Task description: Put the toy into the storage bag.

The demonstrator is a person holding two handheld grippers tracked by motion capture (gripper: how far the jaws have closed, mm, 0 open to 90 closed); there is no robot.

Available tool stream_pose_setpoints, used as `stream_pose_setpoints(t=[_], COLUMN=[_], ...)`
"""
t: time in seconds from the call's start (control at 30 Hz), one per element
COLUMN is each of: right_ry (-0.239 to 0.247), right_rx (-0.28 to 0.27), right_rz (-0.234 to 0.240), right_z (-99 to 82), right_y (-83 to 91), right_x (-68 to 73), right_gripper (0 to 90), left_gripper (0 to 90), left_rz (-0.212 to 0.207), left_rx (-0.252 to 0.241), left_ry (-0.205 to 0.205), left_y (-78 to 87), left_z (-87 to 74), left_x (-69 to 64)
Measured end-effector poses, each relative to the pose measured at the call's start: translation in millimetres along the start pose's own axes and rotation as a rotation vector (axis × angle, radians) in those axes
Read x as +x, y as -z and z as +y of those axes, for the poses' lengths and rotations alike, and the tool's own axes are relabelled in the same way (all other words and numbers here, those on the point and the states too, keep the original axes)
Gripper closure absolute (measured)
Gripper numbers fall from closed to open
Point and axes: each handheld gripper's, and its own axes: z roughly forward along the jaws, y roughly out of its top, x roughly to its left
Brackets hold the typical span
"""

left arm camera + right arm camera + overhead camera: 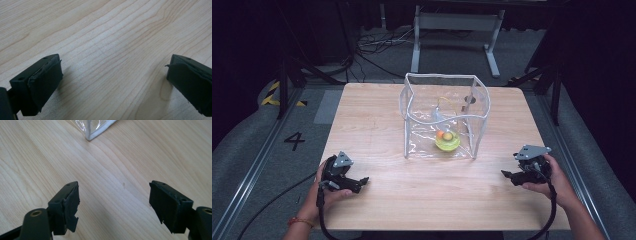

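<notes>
High view: the left hand-held gripper (360, 183) rests low at the counter's (377, 125) near-left edge, jaws spread wide with nothing between them. Opposite, the right hand-held gripper (507, 175) sits at the near-right edge, its jaws likewise apart and empty. Between and beyond them stands a clear plastic bag (443, 116), holding a yellow-green bowl (447, 143) with an orange ball.

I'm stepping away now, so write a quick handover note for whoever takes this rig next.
Left claw: open, nothing between its jaws, low over the wooden table at its near left.
Right claw: open, nothing held, near right.
Clear plastic bag: stands open mid-table, untouched, with a yellow-green bowl holding small round pieces inside.
Done: nothing visible.
Left: probably reach into the bag for the bowl.
</notes>
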Motion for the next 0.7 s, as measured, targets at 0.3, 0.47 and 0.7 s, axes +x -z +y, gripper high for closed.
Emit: stream_pose_setpoints(t=[0.3, 0.47, 0.7], right_ry=[-0.076, -0.106, -0.2], right_rx=[-0.004, -0.035, -0.097], right_rz=[0.007, -0.001, 0.009], right_z=[-30.3, -44.5, -73.2], right_y=[-9.3, -12.1, -16.6], right_x=[-7.9, -11.2, -11.5], right_gripper=[23.4, 22.9, 22.6], left_gripper=[0.4, 0.4, 0.5], left_rz=[0.0, 0.0, 0.0], left_rx=[0.001, 0.0, 0.0], left_ry=[-0.001, 0.001, 0.001], left_y=[0.1, 0.0, 0.0], left_z=[0.0, -0.1, -0.1], left_x=[0.1, 0.0, 0.1])
